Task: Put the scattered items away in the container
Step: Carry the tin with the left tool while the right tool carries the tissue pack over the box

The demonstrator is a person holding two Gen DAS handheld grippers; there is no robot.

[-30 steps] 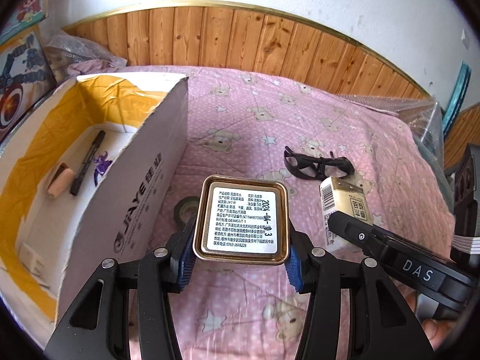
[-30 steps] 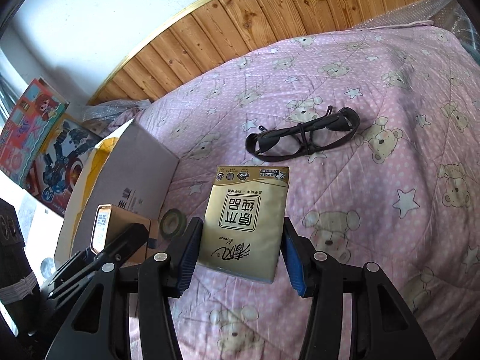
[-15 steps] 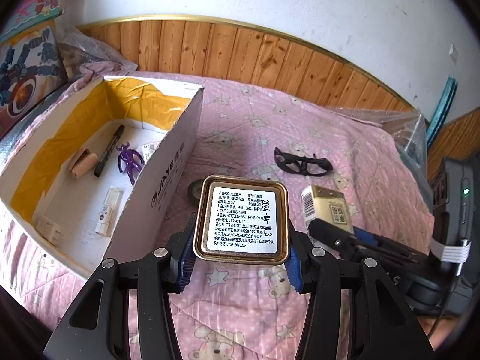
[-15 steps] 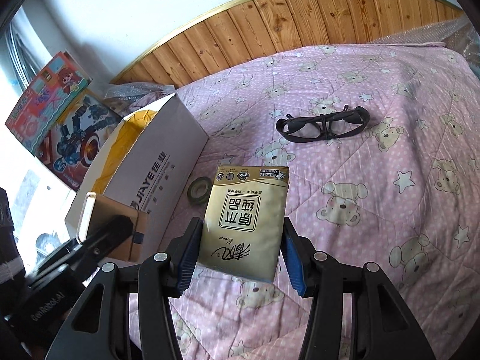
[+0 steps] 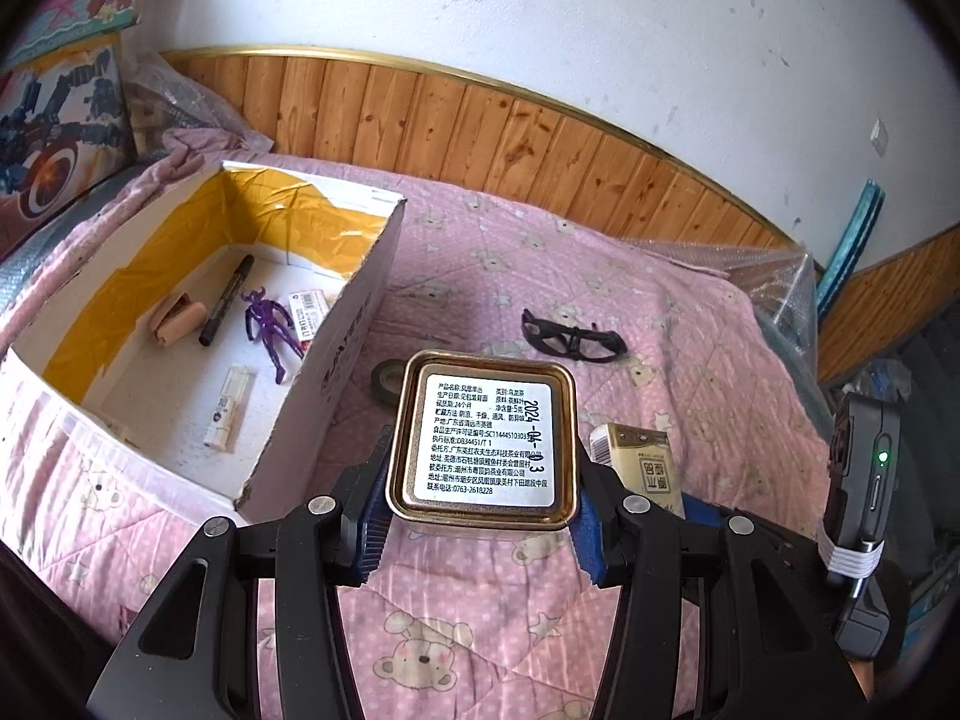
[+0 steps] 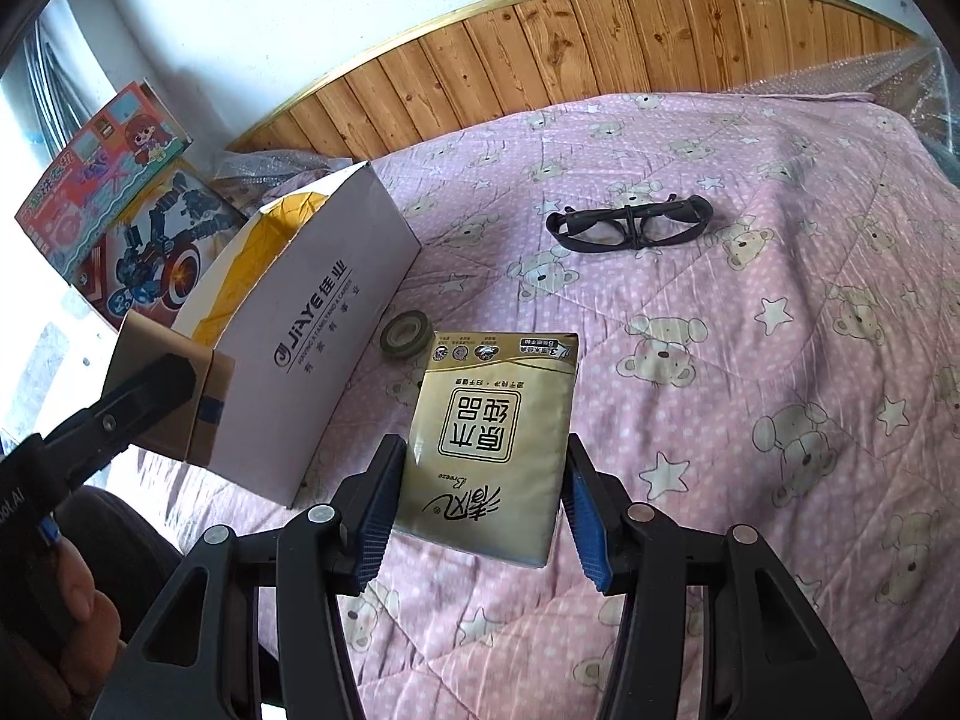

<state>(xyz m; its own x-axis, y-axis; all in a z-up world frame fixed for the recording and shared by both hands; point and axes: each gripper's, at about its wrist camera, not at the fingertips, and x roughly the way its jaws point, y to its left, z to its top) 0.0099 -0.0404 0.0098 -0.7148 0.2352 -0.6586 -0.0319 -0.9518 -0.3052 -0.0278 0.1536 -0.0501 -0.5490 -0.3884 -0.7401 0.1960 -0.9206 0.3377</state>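
Observation:
My left gripper [image 5: 480, 516] is shut on a square gold tin [image 5: 485, 435] with a white label, held above the pink bedspread just right of the open white cardboard box [image 5: 354, 324]. My right gripper [image 6: 480, 510] is shut on a gold tissue pack [image 6: 489, 438], also lifted above the bed; the pack shows in the left wrist view [image 5: 645, 468] too. The box [image 6: 324, 348] holds a black marker [image 5: 227, 299], a purple figure [image 5: 271, 324], a beige piece [image 5: 175, 317] and a small white tube [image 5: 227, 401]. Black glasses [image 6: 630, 223] and a tape roll [image 6: 407, 331] lie on the bed.
The bed has a pink bear-print quilt [image 6: 750, 360] and a wooden headboard [image 5: 480, 138] behind. Toy boxes [image 6: 114, 222] stand left of the box. Bubble wrap [image 5: 774, 264] lies at the bed's far right edge.
Both grippers have lifted and pulled back with their items. The view is higher, so the inside of the box and more of the bed now show.

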